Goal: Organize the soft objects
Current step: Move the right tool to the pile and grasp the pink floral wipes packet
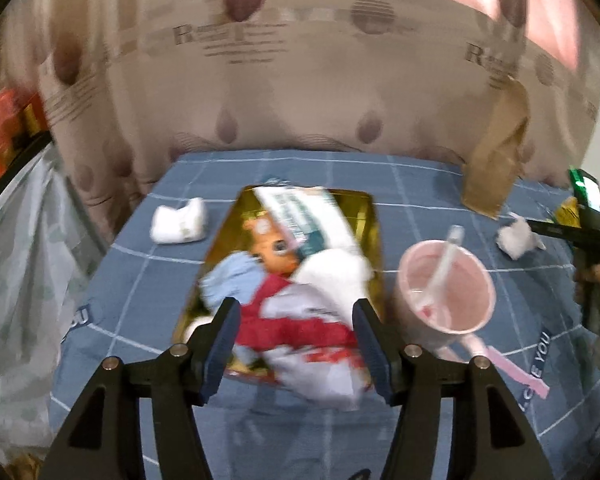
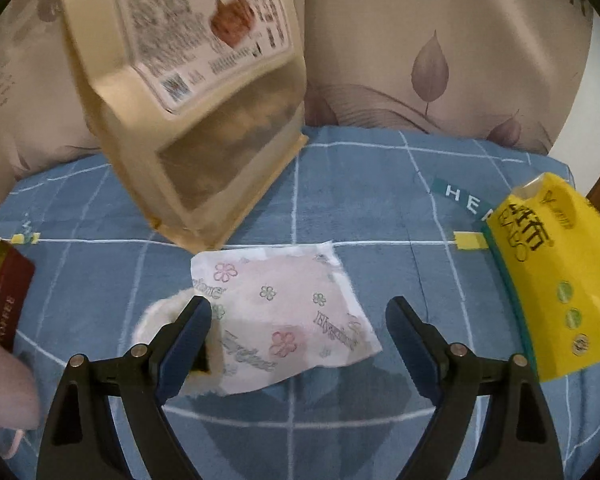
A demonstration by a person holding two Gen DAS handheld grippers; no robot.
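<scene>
A gold tray lies on the blue checked bedsheet and holds a light blue cloth, a white cloth, a green-and-white packet and a red-and-white soft pack. My left gripper hangs open just above that pack, its fingers apart from it. White rolled socks lie left of the tray. In the right wrist view a flowered white packet lies on a fluffy white item. My right gripper stands open over them, with its left finger over the fluffy item.
A pink cup with a spoon sits right of the tray. A brown kraft pouch leans on the headboard behind the flowered packet. A yellow tissue pack lies at the right, a dark red box at the left. A hand is at the right edge.
</scene>
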